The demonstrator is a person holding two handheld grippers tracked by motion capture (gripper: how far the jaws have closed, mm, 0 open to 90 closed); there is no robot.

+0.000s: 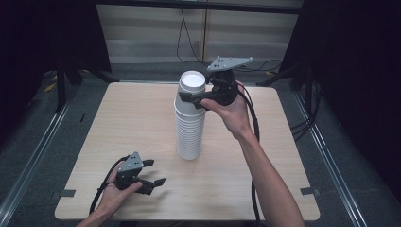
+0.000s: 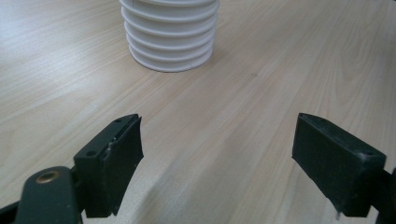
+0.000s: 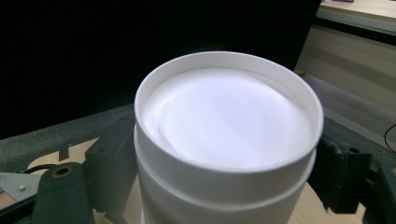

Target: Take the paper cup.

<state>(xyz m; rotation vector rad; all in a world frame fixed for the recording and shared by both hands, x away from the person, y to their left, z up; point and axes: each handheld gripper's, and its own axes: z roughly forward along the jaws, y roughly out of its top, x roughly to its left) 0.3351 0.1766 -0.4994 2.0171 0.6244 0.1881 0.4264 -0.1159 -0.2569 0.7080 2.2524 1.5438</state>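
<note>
High view: right gripper [image 1: 193, 99] has its jaws around the top cup of a tall stack of white cups [image 1: 190, 124] mid-worktop [image 1: 132, 118]; left gripper [image 1: 152, 172] rests near, jaws wide. Thin, smooth, ribbed rims call for a light squeeze and a straight lift

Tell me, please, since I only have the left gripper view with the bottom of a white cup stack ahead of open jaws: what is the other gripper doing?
Observer: The right gripper is up at the top of the cup stack, its jaws on either side of the top cup.
Operator: Has the top cup been lifted off?
Observer: Not visibly; in the right gripper view it sits nested in the cup below.
Operator: Where is my gripper relative to the stack?
Observer: The left gripper rests low on the table, near the front edge, left of the stack and apart from it.
</note>
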